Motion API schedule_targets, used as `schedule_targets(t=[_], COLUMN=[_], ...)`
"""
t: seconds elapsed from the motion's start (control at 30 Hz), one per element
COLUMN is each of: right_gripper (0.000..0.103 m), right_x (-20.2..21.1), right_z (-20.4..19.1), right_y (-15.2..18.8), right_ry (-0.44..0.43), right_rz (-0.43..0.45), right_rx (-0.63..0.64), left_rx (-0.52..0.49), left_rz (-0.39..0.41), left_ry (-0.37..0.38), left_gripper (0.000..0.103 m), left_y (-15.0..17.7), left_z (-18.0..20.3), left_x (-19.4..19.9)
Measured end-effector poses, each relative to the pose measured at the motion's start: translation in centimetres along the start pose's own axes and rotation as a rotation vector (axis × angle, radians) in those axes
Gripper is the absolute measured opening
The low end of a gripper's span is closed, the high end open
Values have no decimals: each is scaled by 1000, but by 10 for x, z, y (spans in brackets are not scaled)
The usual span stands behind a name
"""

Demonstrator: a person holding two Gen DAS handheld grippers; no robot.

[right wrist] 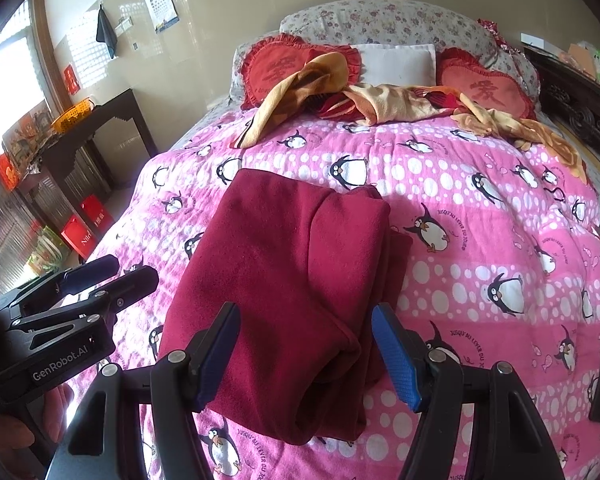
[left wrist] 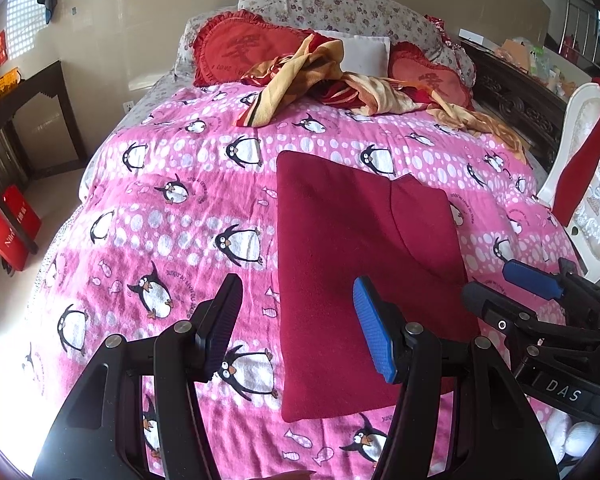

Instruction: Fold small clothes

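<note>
A dark red garment [left wrist: 360, 264] lies folded into a rough rectangle on the pink penguin bedspread [left wrist: 160, 208]. It also shows in the right wrist view [right wrist: 292, 292], with a folded layer on its right side. My left gripper [left wrist: 300, 328] is open and empty, just above the garment's near left edge. My right gripper [right wrist: 306, 354] is open and empty, hovering over the garment's near end. The right gripper shows in the left wrist view [left wrist: 512, 284] by the garment's right edge. The left gripper shows in the right wrist view [right wrist: 112, 272] to the garment's left.
A crumpled yellow and red cloth [left wrist: 340, 80] and red heart cushions [left wrist: 236, 52] lie at the head of the bed. A white chair [left wrist: 580, 200] with red cloth stands at the right. A dark side table [right wrist: 96, 128] and red bags [left wrist: 12, 232] stand at the left.
</note>
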State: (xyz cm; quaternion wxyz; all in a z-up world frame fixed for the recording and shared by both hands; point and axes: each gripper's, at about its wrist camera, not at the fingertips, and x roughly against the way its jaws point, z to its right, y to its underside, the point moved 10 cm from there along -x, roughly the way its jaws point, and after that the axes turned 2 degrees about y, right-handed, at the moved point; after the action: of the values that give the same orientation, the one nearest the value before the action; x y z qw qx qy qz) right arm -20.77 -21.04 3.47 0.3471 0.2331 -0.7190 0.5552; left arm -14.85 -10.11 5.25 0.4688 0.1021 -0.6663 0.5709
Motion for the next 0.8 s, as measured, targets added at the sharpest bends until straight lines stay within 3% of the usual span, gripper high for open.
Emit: schedule_targets(t=[0.8], right_gripper=[66], right_x=[-17], right_z=[0], right_y=[1], right_ry=[-2], right_rz=[-37], right_rx=[-5], left_rx=[4], left_rz=[-27], left_ry=[10], left_gripper=[58], left_y=[2], left_z=[-4], left_x=[-16])
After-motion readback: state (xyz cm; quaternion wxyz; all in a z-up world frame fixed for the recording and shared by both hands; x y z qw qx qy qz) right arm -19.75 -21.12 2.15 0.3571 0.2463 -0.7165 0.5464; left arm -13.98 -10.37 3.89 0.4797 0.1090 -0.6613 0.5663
